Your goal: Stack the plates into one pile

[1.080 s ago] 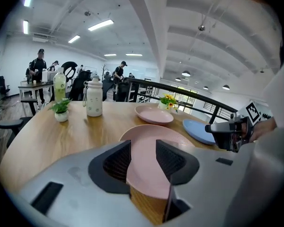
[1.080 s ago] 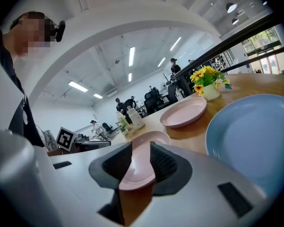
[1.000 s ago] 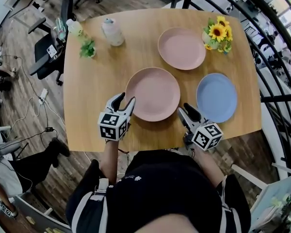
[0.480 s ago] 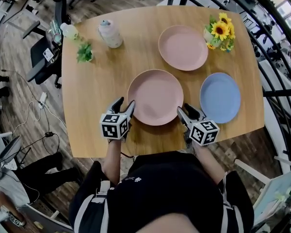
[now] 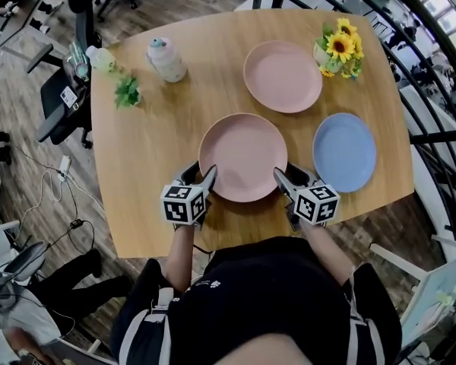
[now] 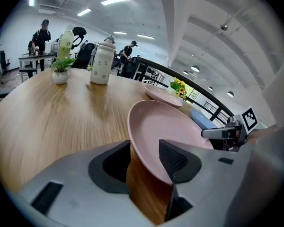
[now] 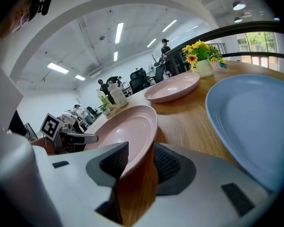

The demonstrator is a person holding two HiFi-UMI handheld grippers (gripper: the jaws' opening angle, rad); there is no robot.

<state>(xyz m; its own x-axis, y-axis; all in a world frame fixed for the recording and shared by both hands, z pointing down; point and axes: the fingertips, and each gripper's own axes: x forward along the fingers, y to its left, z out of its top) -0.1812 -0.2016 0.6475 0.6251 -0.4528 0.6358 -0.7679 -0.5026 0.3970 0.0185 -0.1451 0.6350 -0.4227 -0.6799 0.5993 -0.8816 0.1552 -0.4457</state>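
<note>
Presently, left gripper [image 5: 200,173] (jaws just opened wide) and right gripper [image 5: 286,175], jaws apart, straddled opposite rims of the centre-frame pink plate [image 5: 243,154], apparently unclamped; uneven closing could tilt or skid it.

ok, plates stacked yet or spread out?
Spread out: near pink plate, far pink plate and blue plate lie separately on the table, none overlapping.

Sunflowers [image 5: 342,48], bottle [image 5: 166,58], small plant [image 5: 127,91]
</note>
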